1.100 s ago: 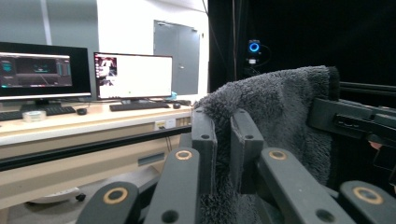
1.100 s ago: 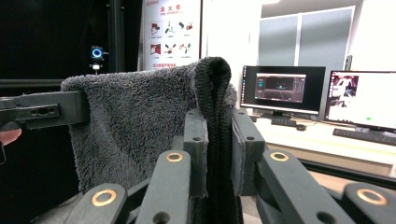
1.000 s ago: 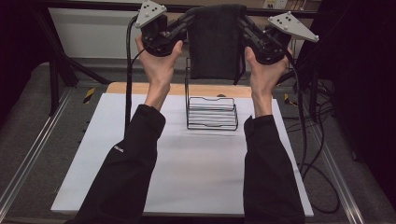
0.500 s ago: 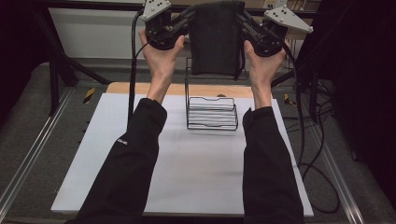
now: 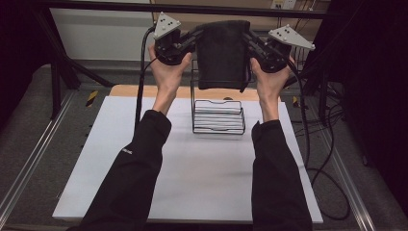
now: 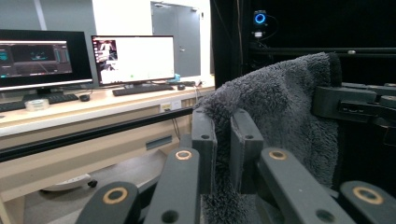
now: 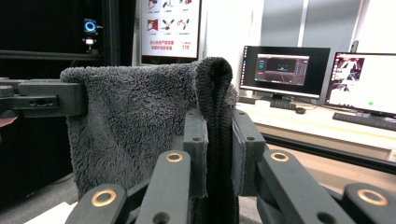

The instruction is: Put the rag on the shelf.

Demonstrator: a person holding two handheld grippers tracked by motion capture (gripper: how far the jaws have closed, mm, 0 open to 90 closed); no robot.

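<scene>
Surface: white table, black wire rack standing on it.
Towel: dark grey, fluffy, hanging flat above the rack.
Left gripper: clamped on towel's top corner.
Right gripper: clamped on opposite corner.

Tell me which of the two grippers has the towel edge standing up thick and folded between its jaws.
The right gripper: the grey towel rises between its jaws as a thick rolled fold. The left gripper pinches a thinner bit of edge.
</scene>
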